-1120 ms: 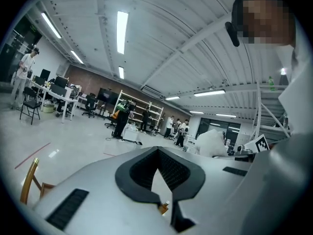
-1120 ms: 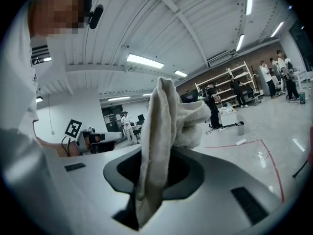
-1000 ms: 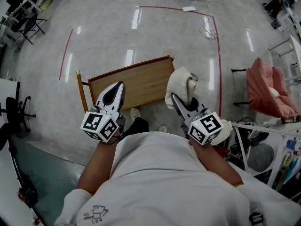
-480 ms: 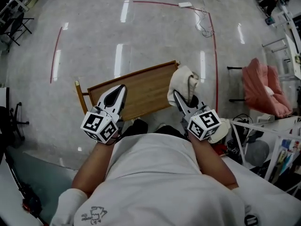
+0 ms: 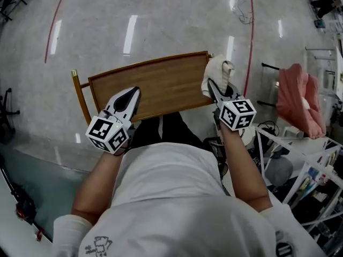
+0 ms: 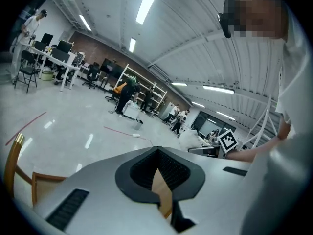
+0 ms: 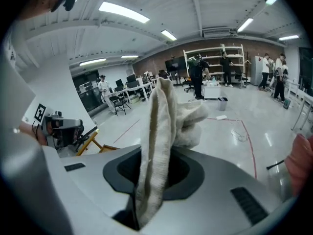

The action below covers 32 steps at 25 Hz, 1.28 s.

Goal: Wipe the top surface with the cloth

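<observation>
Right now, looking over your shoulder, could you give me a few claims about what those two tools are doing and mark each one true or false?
1. The right gripper is clamped on a cloth. True.
2. The left gripper grips a sponge. False: its jaws are together with nothing between them.
3. The cloth lies spread flat across the middle of the wooden top. False: it is bunched in the right gripper at the top's right end.
4. A pink thing stands on the floor to the right of the wooden top. True.
</observation>
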{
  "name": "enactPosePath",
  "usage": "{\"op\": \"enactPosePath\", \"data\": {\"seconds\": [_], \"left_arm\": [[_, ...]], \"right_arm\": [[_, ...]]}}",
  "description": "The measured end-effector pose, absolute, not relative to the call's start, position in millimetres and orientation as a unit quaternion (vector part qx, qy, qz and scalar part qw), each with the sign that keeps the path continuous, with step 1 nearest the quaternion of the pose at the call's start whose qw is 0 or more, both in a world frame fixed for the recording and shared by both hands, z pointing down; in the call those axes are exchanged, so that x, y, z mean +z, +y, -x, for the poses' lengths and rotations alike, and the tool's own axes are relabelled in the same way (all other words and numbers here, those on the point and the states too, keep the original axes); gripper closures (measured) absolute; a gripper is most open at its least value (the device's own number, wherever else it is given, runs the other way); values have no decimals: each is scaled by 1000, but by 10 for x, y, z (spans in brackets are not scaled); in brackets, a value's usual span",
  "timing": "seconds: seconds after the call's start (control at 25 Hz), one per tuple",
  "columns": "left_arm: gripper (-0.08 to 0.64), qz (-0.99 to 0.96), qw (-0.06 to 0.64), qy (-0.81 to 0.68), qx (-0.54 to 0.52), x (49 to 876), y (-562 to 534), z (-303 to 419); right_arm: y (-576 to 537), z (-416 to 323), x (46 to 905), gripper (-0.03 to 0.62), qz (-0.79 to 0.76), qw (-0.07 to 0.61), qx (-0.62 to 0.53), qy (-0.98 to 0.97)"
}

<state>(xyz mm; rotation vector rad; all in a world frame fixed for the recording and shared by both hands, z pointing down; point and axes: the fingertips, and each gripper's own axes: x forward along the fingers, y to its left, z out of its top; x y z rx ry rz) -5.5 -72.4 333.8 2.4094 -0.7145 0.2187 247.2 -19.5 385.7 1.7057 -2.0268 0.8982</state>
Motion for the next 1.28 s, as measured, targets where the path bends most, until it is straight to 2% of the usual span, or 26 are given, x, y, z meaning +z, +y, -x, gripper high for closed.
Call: {"op": "enactPosePath", "data": {"seconds": [0.56,0.88,1.28], "left_arm": [[554,-850,357,-362,140,4513,-1131,-87],[554,-831,383,-362,176,5132,-1189,-366],[554,-803,416,-394,162,5368,-1112,-113]], "right_arm": [[-598,-2868,5346,506,-512,295,416,-691],[-842,-3115,6106,506,-485,348,456,-661],[-903,-2945,6390,505,-458,385,443,-668]]}}
